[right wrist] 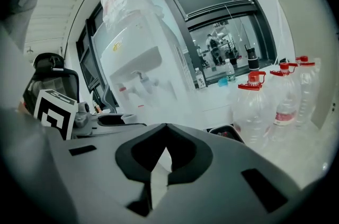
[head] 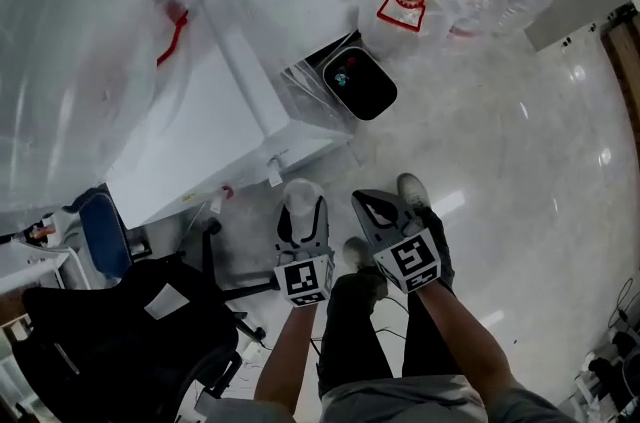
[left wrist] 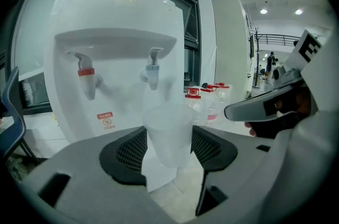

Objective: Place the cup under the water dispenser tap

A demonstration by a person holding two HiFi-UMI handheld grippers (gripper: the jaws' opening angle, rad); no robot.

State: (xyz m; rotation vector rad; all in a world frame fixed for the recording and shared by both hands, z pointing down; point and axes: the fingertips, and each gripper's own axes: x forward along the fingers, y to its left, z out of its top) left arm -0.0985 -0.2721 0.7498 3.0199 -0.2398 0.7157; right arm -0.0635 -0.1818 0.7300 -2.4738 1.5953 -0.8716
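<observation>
The left gripper point(left wrist: 169, 150) grasps a clear plastic cup point(left wrist: 168, 130). Its jaws stand wide, with the pads pressed on both sides of the cup wall. The cup is upright, long axis vertical, rim up.

The water dispenser point(left wrist: 114, 53) stands directly ahead of these jaws. In the left gripper view the blue tap point(left wrist: 153, 68) sits above and beyond the cup rim, and the red tap point(left wrist: 85, 77) is further left. The cup is not yet under either tap.

The right gripper point(right wrist: 160, 167) is clenched with nothing between its jaws. It is beside the left gripper and plays no part in the placement.
</observation>
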